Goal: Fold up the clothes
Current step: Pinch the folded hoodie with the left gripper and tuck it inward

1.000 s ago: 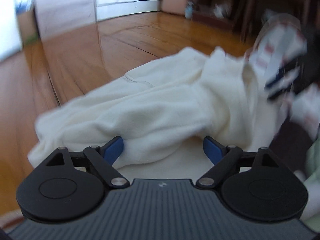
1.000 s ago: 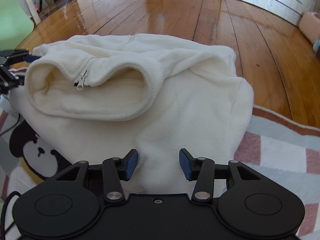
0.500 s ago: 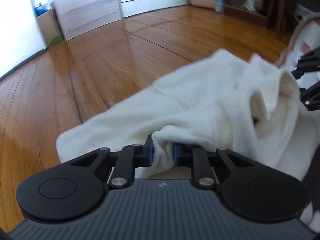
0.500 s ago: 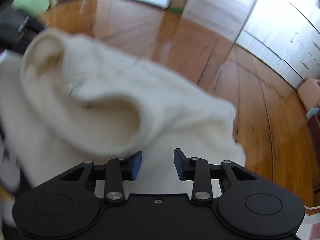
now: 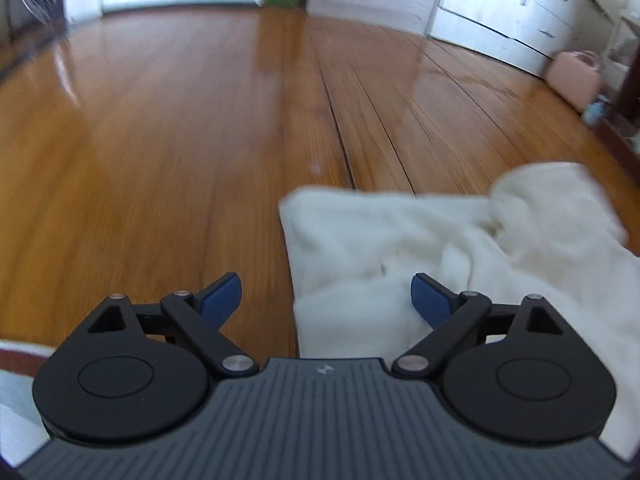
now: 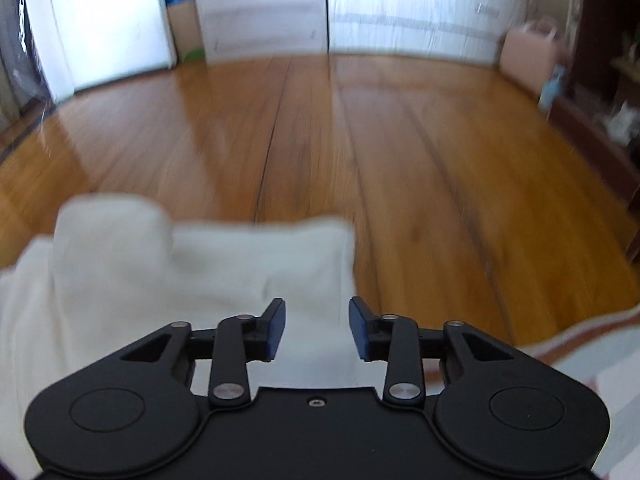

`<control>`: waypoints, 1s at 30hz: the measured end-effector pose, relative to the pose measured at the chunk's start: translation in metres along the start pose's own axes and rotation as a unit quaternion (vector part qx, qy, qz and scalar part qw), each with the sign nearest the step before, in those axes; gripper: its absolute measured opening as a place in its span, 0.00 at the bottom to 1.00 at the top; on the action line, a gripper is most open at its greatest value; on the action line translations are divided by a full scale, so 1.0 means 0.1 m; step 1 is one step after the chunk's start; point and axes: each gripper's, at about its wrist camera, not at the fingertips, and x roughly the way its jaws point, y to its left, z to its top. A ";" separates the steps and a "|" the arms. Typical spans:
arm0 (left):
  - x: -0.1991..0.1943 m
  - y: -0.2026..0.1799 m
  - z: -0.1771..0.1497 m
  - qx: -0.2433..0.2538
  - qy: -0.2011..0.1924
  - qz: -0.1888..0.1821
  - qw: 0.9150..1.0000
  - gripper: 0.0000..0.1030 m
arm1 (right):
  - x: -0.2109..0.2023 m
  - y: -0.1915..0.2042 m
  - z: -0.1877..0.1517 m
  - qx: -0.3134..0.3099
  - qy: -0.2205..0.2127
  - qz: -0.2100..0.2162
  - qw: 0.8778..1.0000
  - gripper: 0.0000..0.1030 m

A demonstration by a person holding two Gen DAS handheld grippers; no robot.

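Left gripper [image 5: 326,294] now gaping wide, fingers [image 5: 222,294] apart, holding nothing; half second ago clamping fleece fold. So left side just being released.

Right gripper [image 6: 317,326] fingers [image 6: 276,326] apart, a bit wider than before, empty; fleece edge lying between them.

Fleece [image 5: 460,248] lying on floor [image 5: 180,140], near right in left view, near left in right view; now looking flatter, bundled. Rug [image 6: 600,344] showing at near right.

Judging: one fold being laid down; both views blurring, grippers swinging. Neatness hard to tell.
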 end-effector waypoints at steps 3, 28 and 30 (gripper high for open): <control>0.12 0.19 0.08 -0.060 0.014 -0.066 0.996 0.87 | 0.09 -0.03 -0.20 0.010 0.028 -0.002 1.000 0.58; -0.11 -0.42 -0.24 0.098 -0.012 -0.087 0.991 0.49 | -0.21 -0.13 -0.29 0.123 -0.111 0.067 0.984 0.18; -0.08 -0.45 -0.23 0.102 -0.013 -0.078 0.992 0.71 | -0.09 -0.20 -0.31 0.126 -0.071 0.058 0.988 0.19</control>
